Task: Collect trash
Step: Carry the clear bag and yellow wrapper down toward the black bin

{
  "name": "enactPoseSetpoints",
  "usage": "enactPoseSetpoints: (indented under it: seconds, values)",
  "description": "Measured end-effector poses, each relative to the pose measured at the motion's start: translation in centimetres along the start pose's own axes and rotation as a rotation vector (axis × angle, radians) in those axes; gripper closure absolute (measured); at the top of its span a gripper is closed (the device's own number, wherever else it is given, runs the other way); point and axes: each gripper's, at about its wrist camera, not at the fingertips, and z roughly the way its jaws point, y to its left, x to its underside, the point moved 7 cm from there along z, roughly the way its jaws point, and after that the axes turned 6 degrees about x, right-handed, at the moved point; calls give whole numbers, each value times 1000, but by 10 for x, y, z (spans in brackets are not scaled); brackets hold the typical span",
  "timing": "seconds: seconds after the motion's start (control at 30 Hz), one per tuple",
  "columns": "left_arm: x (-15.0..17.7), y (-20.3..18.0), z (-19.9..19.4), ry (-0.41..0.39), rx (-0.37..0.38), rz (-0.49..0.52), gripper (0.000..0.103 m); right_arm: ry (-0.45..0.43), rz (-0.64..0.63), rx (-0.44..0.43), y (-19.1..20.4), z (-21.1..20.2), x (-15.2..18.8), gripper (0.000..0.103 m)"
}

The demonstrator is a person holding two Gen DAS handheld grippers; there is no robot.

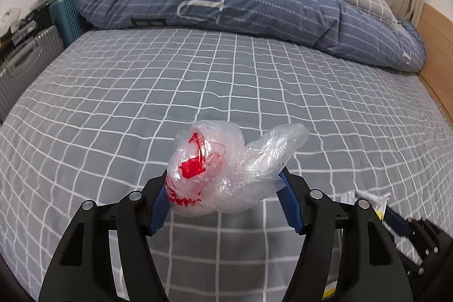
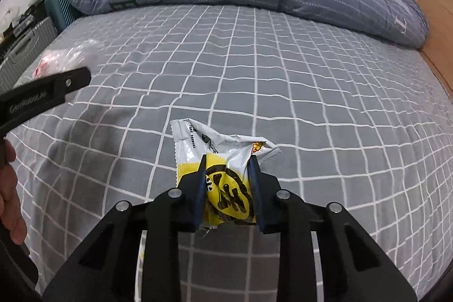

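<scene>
Both pieces of trash are picked up and clear of the bed [image 1: 198,81], so the collecting step looks done and carrying off comes next. In the left wrist view the left tool [image 1: 223,198] sits low in the centre of the frame, its blue pads pressed on a crumpled clear plastic bag [image 1: 226,171] with red print, held above the grey checked sheet. In the right wrist view the right tool [image 2: 228,188] is narrowed onto a yellow and white snack wrapper [image 2: 223,160], also at lower centre. No bin shows in either view. The next move, as I judge it, calls for finding a container and keeping both grips firm, since the thin plastic could slip.
</scene>
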Motion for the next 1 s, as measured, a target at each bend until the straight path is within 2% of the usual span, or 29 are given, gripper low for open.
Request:
enactPoseSetpoints:
  seconds: [0.17, 0.37, 0.7, 0.83, 1.0]
  values:
    - [10, -15, -19, -16, -23, 44, 39, -25, 22, -5, -14, -19, -4, 77]
    - [29, -28, -31, -4, -7, 42, 39, -52, 51, -19, -30, -43, -5, 77]
    - [60, -39, -46, 17, 11, 42, 39, -69, 29, 22, -44, -65, 11, 77]
    - [70, -37, -47, 27, 8, 37, 39, -103, -16, 71, -41, -68, 22, 77]
    - [80, -37, -58, 24, 18, 34, 39, -101, -32, 66, -38, -73, 37, 77]
